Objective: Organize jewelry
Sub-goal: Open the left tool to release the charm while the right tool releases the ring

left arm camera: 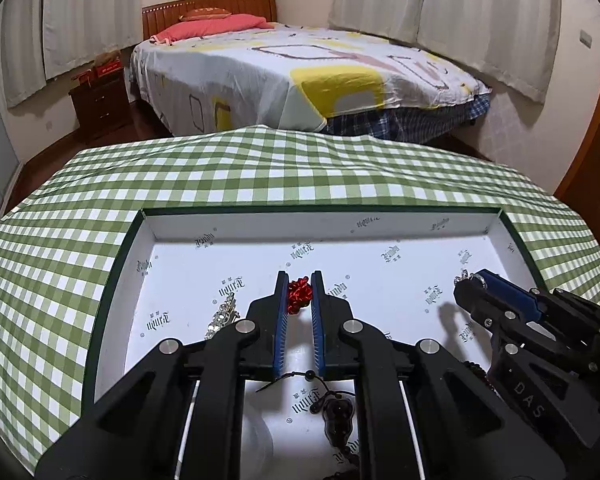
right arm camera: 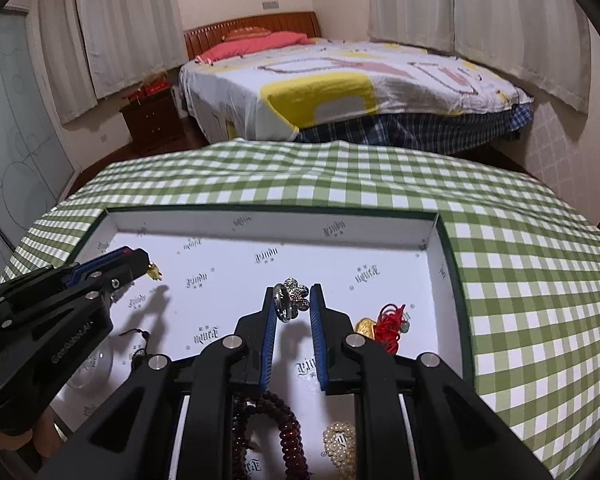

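Green-and-white checked cloth (left arm camera: 260, 168) covers the worktop, and on it we note a shallow white box tray (left arm camera: 324, 226) with a dark green rim and printed lettering.

Left wrist view: our left gripper (left arm camera: 300, 294) sits at centre frame, jaws pressed onto a red beaded ornament (left arm camera: 299, 295). Just left of it a silvery rhinestone piece (left arm camera: 222, 316) lies on the tray floor. At the lower centre, a dark cord with dark beads (left arm camera: 336, 412) shows between the gripper's arms. Our right gripper enters from the right edge of this view.

Right wrist view: our right gripper (right arm camera: 293, 300) holds a silver flower-shaped ring (right arm camera: 294, 298) between its jaws, lifted above the tray floor at centre frame. Right of it lie a gold piece (right arm camera: 366, 328) and a red knotted cord charm (right arm camera: 392, 322), touching each other. At the bottom, dark red bead strands (right arm camera: 284, 436) and a cluster of pearls (right arm camera: 340, 446) rest near the frame edge. A clear round dish (right arm camera: 94, 364) sits at lower left.

Behind the worktop, a bed (right arm camera: 360, 88) with a patterned sheet fills the upper frame.
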Demonstrator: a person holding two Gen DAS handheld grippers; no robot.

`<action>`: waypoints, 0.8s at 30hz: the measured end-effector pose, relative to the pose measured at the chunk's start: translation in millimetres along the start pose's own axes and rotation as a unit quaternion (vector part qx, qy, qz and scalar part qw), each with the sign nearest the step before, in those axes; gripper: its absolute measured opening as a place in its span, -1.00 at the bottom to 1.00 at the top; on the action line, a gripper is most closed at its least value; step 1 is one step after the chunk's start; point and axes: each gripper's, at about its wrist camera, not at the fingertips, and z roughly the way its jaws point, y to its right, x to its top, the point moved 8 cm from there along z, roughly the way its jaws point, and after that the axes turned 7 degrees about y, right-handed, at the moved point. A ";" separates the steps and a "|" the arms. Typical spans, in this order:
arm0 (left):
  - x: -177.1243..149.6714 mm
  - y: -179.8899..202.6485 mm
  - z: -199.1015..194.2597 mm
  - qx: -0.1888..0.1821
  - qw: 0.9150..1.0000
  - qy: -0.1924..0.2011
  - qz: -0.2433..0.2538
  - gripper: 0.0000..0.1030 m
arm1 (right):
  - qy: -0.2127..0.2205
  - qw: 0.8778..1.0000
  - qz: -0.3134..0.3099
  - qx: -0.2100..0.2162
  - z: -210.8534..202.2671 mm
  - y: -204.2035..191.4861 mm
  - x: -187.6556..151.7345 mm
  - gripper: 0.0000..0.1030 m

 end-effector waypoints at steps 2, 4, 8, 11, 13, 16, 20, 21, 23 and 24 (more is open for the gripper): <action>-1.8 0.4 2.7 0.004 1.000 -0.007 0.002 -0.78 | -0.005 1.000 0.000 -0.002 2.0 0.3 -0.9 -0.66; -2.5 1.1 5.4 0.005 1.000 -0.012 0.002 -0.77 | -0.008 1.000 0.001 -0.003 2.6 0.9 -0.9 -0.66; -4.0 0.8 8.4 0.008 1.000 -0.017 0.004 -0.77 | -0.012 1.000 0.000 -0.004 4.1 1.5 -1.8 -0.66; -4.2 0.7 9.6 0.012 1.000 -0.021 0.006 -0.77 | -0.017 1.000 -0.002 -0.006 5.2 2.1 -3.0 -0.66; -3.6 1.3 11.1 0.011 1.000 -0.023 0.006 -0.77 | -0.019 1.000 -0.003 -0.006 6.0 1.6 -3.0 -0.66; -3.8 1.9 11.2 0.010 1.000 -0.023 0.005 -0.75 | -0.023 1.000 -0.004 -0.007 7.0 1.7 -3.3 -0.66; -5.0 1.9 10.4 0.007 1.000 -0.024 0.004 -0.72 | -0.024 1.000 -0.002 -0.005 7.8 2.1 -3.3 -0.66; -5.2 1.7 10.0 0.006 1.000 -0.023 0.004 -0.59 | -0.025 1.000 -0.001 -0.004 8.3 2.2 -3.2 -0.66; -4.2 1.6 7.3 0.006 1.000 -0.018 0.001 -0.37 | -0.025 1.000 0.000 -0.003 8.5 2.5 -2.8 -0.66; -3.2 1.7 5.9 0.006 1.000 -0.014 0.001 -0.36 | -0.025 1.000 0.000 -0.004 8.6 2.8 -2.8 -0.66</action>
